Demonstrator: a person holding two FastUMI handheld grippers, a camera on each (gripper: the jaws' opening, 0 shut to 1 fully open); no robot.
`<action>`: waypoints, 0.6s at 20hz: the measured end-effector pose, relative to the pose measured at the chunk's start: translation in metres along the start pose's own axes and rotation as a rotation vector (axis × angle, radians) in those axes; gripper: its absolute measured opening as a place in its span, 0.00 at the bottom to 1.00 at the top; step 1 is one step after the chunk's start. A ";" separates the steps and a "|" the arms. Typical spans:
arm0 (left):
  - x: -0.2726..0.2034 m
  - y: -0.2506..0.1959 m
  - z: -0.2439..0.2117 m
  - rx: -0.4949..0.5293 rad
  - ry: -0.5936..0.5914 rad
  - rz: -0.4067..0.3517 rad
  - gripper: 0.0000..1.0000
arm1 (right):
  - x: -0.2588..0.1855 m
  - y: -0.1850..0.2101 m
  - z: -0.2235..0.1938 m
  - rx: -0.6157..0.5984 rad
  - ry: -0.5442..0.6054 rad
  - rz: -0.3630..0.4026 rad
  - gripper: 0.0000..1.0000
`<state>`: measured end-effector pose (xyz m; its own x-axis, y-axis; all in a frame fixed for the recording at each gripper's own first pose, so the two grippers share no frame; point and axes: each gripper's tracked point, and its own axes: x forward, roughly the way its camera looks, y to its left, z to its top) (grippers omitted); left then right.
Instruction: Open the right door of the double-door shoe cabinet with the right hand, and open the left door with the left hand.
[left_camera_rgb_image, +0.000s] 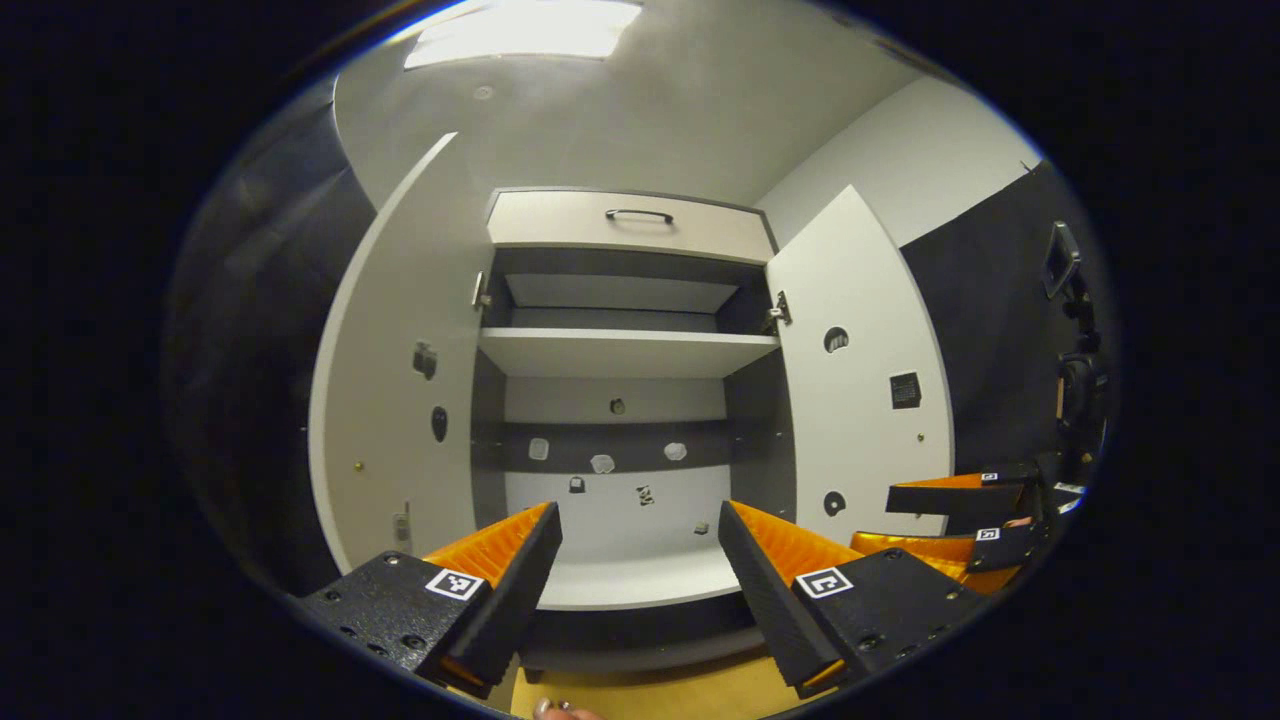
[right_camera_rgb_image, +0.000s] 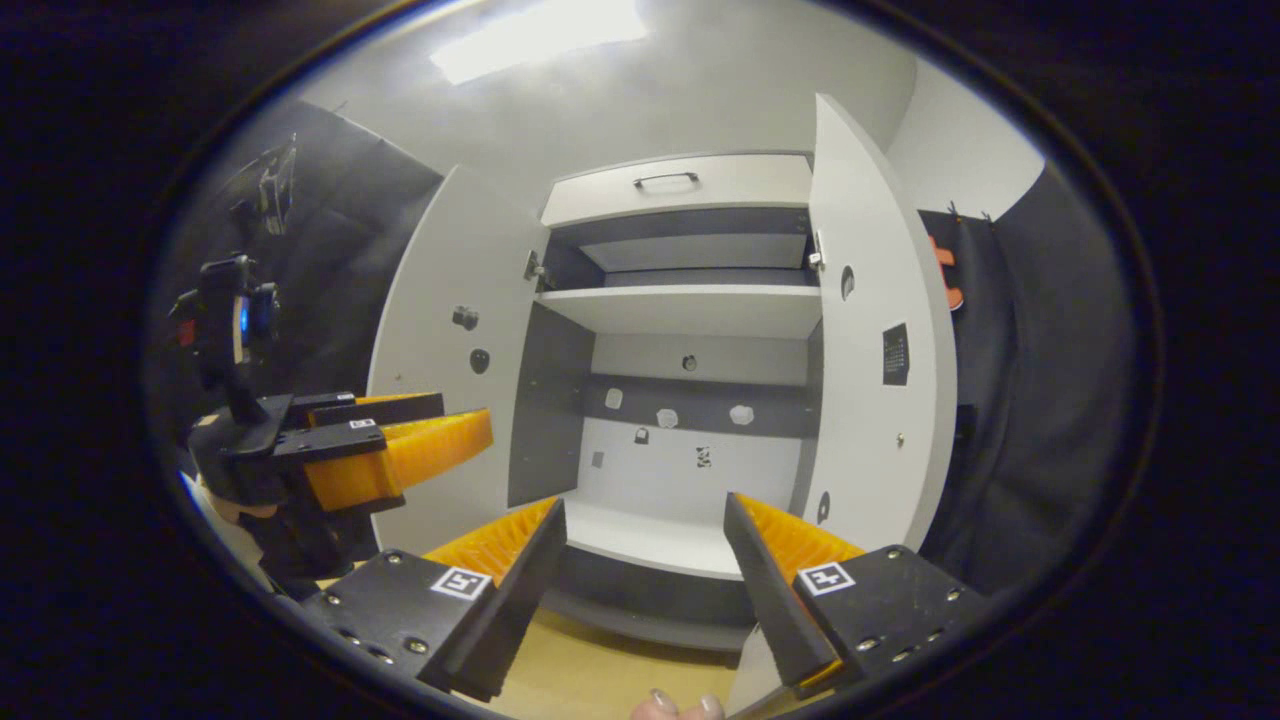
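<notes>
Booth with grey ceiling, white back wall, black cloth at the sides, yellowish floor at the bottom. Shoe cabinet (left_camera_rgb_image: 625, 400) stands straight ahead with both doors swung out: left door (left_camera_rgb_image: 395, 400) and right door (left_camera_rgb_image: 860, 390) show their inner faces, shelf (left_camera_rgb_image: 628, 352) and drawer with handle (left_camera_rgb_image: 638, 215) exposed. Task looks done. Left gripper (left_camera_rgb_image: 640, 560) has fingers wide, holding nothing; right gripper (right_camera_rgb_image: 645, 555) likewise wide and empty. The cabinet opening lies between each pair of fingers but well apart, further off; neither door is touched. Risk, as a judgement: the right door sits near the right gripper's fingers, so a careless pull-back or sideways swing could clip its edge and knock it closed; the two grippers, close side by side, could also bump each other.
</notes>
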<state>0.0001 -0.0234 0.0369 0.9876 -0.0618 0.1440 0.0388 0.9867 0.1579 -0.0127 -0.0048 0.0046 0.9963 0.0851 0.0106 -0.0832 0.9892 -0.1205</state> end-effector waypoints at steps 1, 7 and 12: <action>0.003 -0.005 0.000 0.000 -0.011 -0.021 0.98 | 0.002 -0.001 0.002 -0.009 -0.011 -0.020 0.95; 0.020 -0.006 -0.013 -0.028 0.006 -0.063 0.98 | 0.011 -0.010 0.015 0.058 -0.071 -0.101 0.96; 0.030 0.007 -0.025 -0.036 0.032 -0.043 0.98 | 0.020 -0.017 0.019 0.083 -0.094 -0.132 0.96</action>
<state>0.0334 -0.0145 0.0182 0.9892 -0.1005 0.1063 0.0866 0.9880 0.1278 0.0081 -0.0179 0.0261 0.9926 -0.0395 0.1145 0.0432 0.9986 -0.0294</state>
